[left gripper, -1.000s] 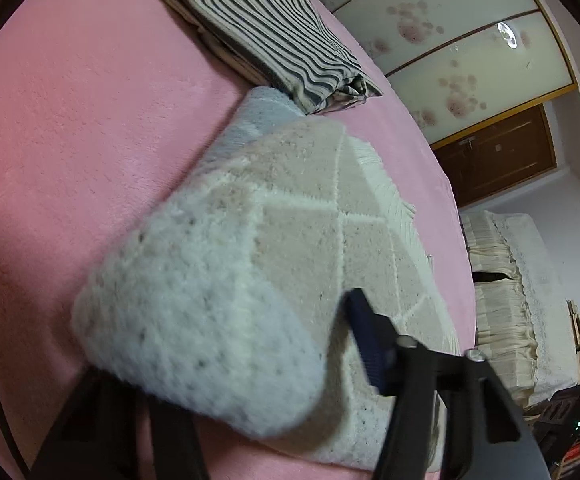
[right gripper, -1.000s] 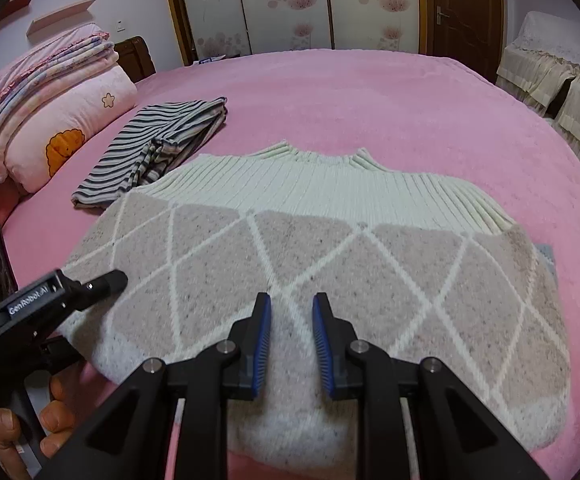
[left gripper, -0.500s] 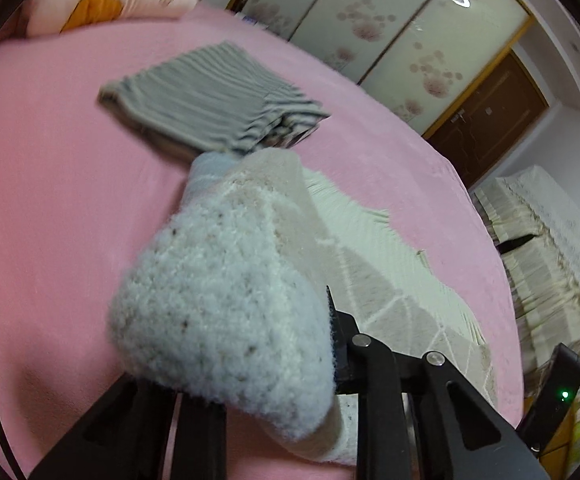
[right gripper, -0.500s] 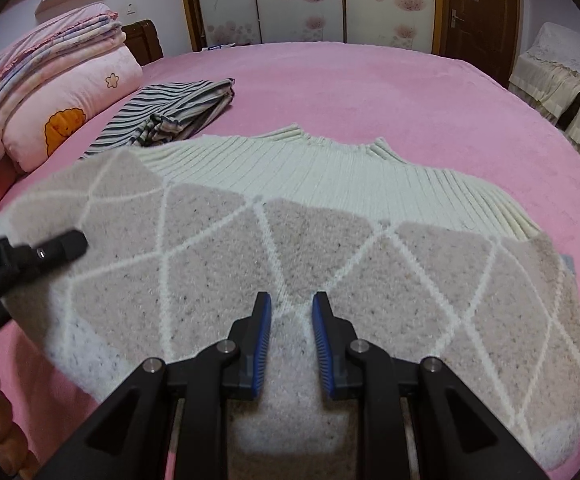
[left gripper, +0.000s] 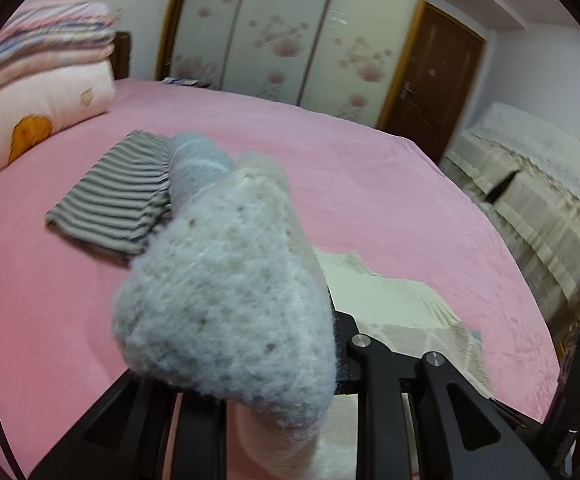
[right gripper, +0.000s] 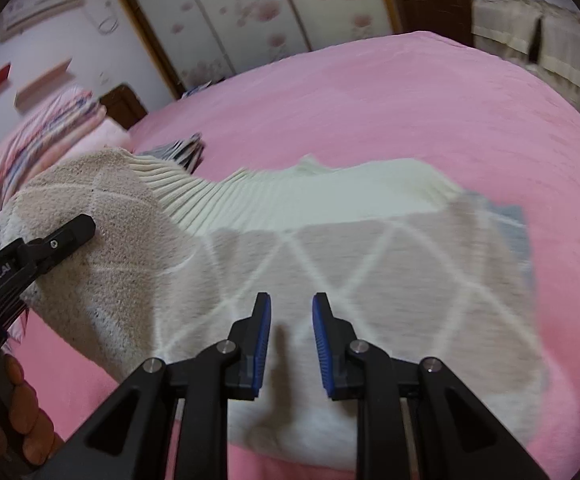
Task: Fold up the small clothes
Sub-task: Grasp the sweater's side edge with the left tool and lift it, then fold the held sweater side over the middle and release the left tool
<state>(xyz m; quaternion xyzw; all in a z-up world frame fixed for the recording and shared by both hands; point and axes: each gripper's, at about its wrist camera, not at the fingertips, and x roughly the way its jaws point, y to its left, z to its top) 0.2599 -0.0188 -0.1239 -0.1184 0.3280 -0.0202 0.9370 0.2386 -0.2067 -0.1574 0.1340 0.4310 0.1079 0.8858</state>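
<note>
I am gripping the left edge of the sweater (right gripper: 329, 264) with my left gripper (right gripper: 70, 236), its fingers pinched tight on the fuzzy knit, and that bunched edge is hanging raised above the pink bed (right gripper: 409, 92) while the rest of the sweater is lying flat on the bed, just in front of the folded striped garment (left gripper: 118, 200). My right gripper (right gripper: 290, 336) is hovering over the middle of the sweater's near hem, its blue pads (right gripper: 264, 332) standing a little apart with nothing between them. By my reading, I am doing the first side fold. Next I am needing to carry the lifted edge across toward the sweater's middle and lay it down squarely, keeping the fold line straight, perhaps steadying the body with the right gripper
</note>
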